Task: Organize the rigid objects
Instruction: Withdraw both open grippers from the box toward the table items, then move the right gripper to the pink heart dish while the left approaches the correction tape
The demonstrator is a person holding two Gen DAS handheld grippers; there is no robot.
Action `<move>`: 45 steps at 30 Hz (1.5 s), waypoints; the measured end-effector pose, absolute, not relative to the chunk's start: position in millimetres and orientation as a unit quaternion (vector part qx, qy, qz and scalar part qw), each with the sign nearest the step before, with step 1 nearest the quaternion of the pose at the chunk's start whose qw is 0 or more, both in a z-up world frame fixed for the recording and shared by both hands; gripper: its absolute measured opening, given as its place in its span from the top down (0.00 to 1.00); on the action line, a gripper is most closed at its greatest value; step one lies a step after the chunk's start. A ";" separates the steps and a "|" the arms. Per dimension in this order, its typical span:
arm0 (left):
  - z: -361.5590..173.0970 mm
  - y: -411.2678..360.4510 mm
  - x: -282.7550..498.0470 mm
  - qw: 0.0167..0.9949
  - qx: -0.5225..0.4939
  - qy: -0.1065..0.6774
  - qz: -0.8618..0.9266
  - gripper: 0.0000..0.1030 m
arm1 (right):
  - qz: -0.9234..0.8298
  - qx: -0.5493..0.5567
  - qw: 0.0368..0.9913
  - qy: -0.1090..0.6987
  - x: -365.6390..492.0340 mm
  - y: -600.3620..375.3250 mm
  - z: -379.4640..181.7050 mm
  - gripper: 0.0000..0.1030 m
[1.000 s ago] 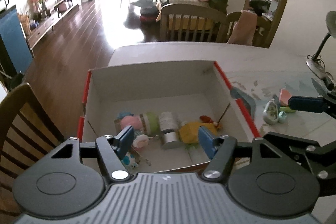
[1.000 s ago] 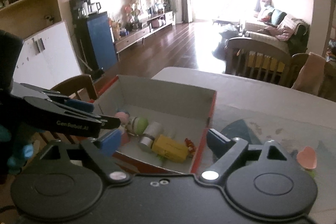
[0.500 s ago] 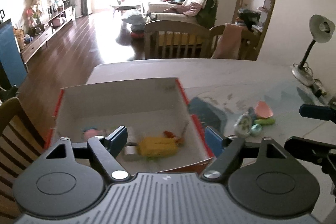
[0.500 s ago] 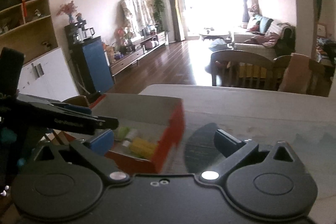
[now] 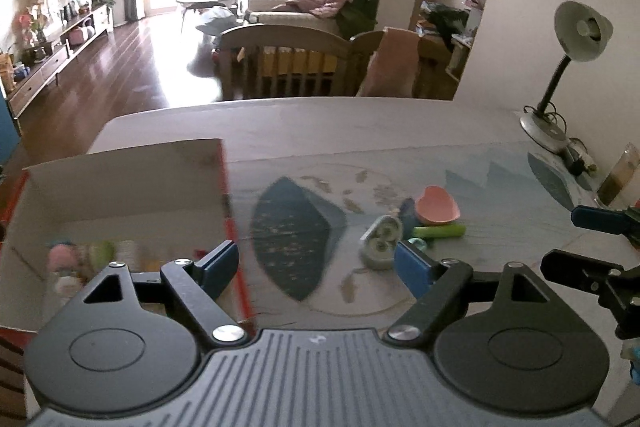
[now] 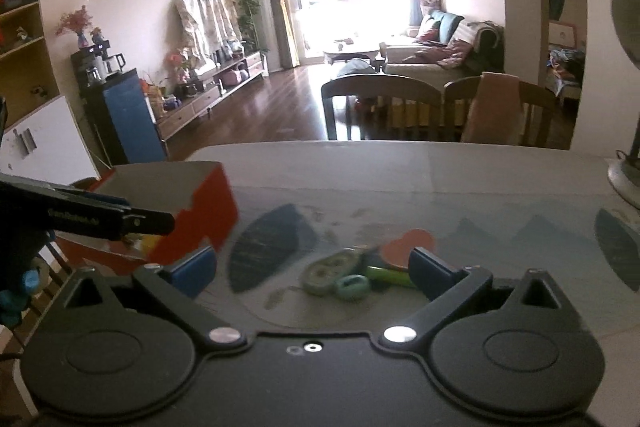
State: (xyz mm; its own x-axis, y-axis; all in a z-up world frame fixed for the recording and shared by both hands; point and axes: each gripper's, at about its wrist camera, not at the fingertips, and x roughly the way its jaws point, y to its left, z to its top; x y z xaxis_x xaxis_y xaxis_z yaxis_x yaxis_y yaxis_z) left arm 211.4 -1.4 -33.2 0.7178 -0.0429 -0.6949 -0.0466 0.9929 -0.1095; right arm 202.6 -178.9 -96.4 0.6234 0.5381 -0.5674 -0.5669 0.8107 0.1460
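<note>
A red-edged cardboard box (image 5: 120,183) sits at the left of the table with several small toys inside, blurred. It shows as a red corner in the right wrist view (image 6: 200,215). On the mat lie a pink heart dish (image 5: 437,205), a green stick (image 5: 440,230), a grey-green oval case (image 5: 380,239) and a small teal ring (image 6: 352,286). My left gripper (image 5: 316,267) is open and empty, over the mat beside the box. My right gripper (image 6: 312,275) is open and empty, just short of the oval case (image 6: 330,269) and the heart dish (image 6: 406,245).
A desk lamp (image 5: 576,39) stands at the table's far right, with cables and a glass (image 5: 618,181) near it. Wooden chairs (image 6: 380,107) line the far edge. The patterned mat (image 5: 296,239) covers the near table.
Both grippers have swung right, away from the box and toward the small objects on the mat. Both stay open and empty.
</note>
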 end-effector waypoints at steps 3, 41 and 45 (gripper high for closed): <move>-39.6 -19.1 222.5 0.923 -0.058 0.380 -0.005 0.17 | 0.297 -0.028 0.903 0.310 212.7 -193.8 -101.2 0.01; -174.2 -80.1 376.0 0.874 -0.023 0.484 0.031 0.00 | 0.270 -0.050 0.852 0.445 378.3 -178.7 -210.9 0.06; -180.6 -71.8 381.2 0.872 -0.047 0.486 0.036 0.00 | 0.270 -0.038 0.849 0.453 390.0 -174.5 -214.2 0.06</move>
